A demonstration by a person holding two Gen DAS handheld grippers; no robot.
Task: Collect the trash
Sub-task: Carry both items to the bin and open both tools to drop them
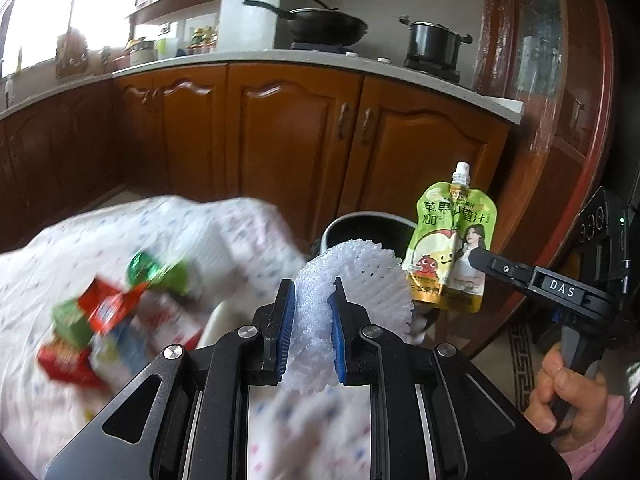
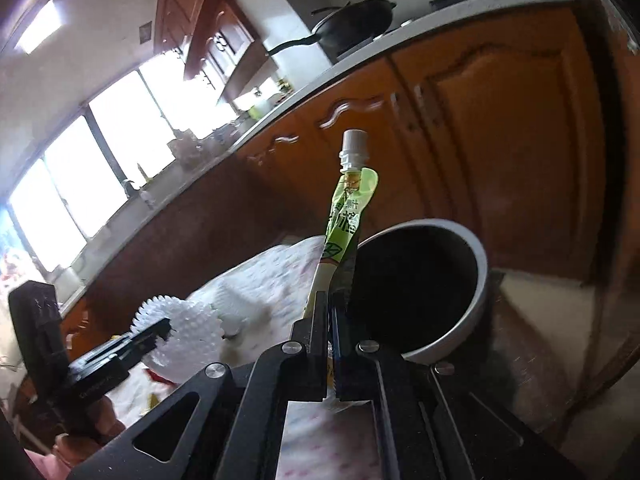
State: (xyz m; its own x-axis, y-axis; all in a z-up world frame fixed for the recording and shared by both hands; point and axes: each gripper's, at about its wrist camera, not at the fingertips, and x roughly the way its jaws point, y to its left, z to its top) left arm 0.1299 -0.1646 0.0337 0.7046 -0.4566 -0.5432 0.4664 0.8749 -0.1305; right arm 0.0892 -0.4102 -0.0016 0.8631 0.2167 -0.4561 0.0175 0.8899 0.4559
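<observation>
White foam net (image 1: 320,312) was pinched in the left gripper (image 1: 312,320), juice pouch (image 2: 340,236) clamped in the right gripper (image 2: 330,320); both should be released only once held over the bin (image 2: 472,304).

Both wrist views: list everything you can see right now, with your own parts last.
foam fruit net: one, white, pinched in the left gripper.
juice pouch: one, green, white cap, held upright in the right gripper.
trash bin: one, grey rim, dark inside, just beyond the pouch.
wrappers: several, red and green, blurred, on the tablecloth.
tablecloth: one, white, dotted.
wok: one, black, on the counter.
pot: one, black, right of the wok.
left gripper: jaws shut.
right gripper: jaws shut.
</observation>
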